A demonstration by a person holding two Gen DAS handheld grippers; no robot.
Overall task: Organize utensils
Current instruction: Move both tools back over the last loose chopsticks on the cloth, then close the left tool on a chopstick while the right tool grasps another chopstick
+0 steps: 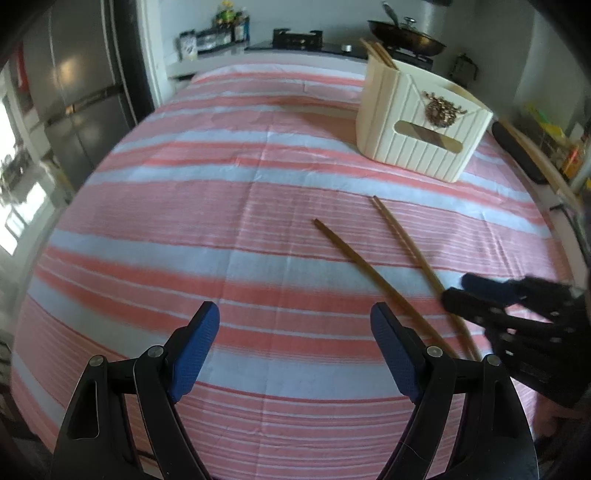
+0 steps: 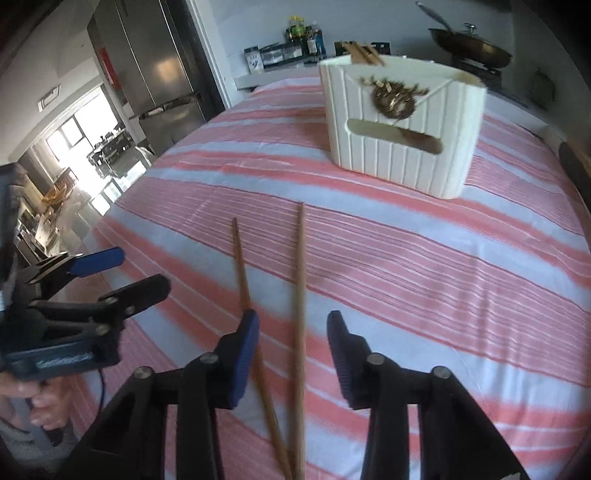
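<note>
Two loose wooden chopsticks (image 1: 373, 269) lie on the striped cloth, crossing near their ends; in the right wrist view (image 2: 299, 280) they run between my right gripper's fingers. My right gripper (image 2: 293, 332) is open, with one chopstick between its jaws and the other under its left finger; it shows at the right of the left wrist view (image 1: 476, 295). My left gripper (image 1: 295, 332) is open and empty over bare cloth, left of the chopsticks; it appears in the right wrist view (image 2: 122, 273). A cream utensil holder (image 1: 421, 125) (image 2: 402, 129) stands further back with chopsticks (image 1: 376, 51) in it.
The table has a pink and white striped cloth (image 1: 221, 206). A wok (image 1: 406, 35) sits on a stove behind the holder. A fridge (image 1: 81, 92) stands at the left. A dark chair back (image 1: 517, 151) borders the table's right side.
</note>
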